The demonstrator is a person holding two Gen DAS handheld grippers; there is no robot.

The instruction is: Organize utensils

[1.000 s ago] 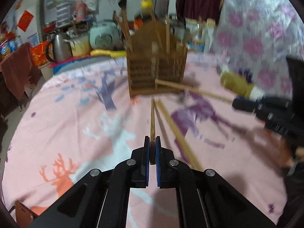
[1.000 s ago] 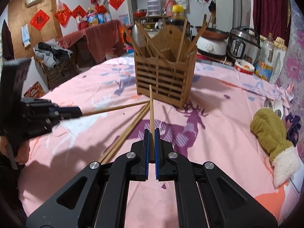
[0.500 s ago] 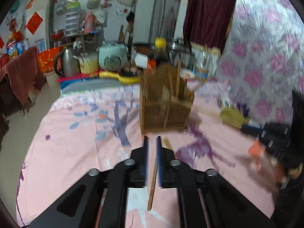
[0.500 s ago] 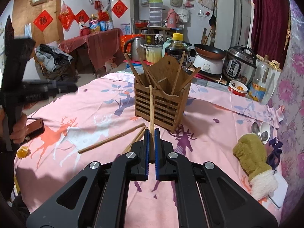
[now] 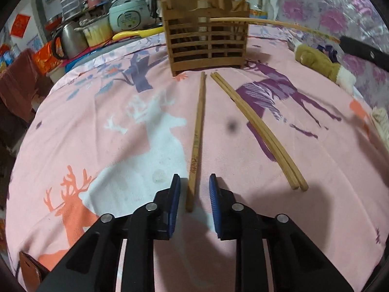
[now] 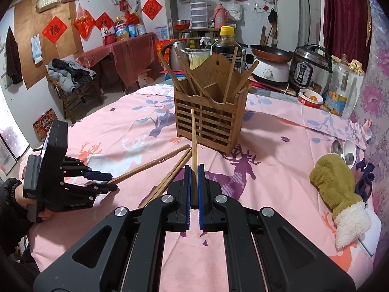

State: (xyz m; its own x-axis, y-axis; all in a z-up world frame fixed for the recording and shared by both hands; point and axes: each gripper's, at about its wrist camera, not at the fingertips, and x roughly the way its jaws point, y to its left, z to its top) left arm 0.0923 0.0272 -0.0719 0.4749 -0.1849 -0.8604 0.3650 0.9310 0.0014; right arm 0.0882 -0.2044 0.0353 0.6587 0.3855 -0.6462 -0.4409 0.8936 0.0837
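Note:
A slatted wooden utensil holder (image 5: 206, 41) (image 6: 209, 116) with several chopsticks in it stands on the pink deer tablecloth. My left gripper (image 5: 194, 189) is open, low over the cloth, with one chopstick (image 5: 198, 131) lying between its fingers. Two more chopsticks (image 5: 257, 126) lie side by side to its right. My right gripper (image 6: 193, 177) is shut on a chopstick (image 6: 193, 136) that points at the holder; this chopstick shows in the left wrist view (image 5: 274, 25). The left gripper shows in the right wrist view (image 6: 102, 182).
An olive mitten (image 6: 338, 192) lies at the right, with spoons (image 6: 345, 149) beyond it. A soy sauce bottle (image 6: 227, 46), kettle (image 6: 176, 53), rice cookers (image 6: 311, 68) and an oil bottle (image 6: 340, 90) crowd the far table edge.
My left gripper rose, then came down to the cloth and opened; its chopstick now lies on the table. My right gripper rose with its chopstick and points it at the holder.

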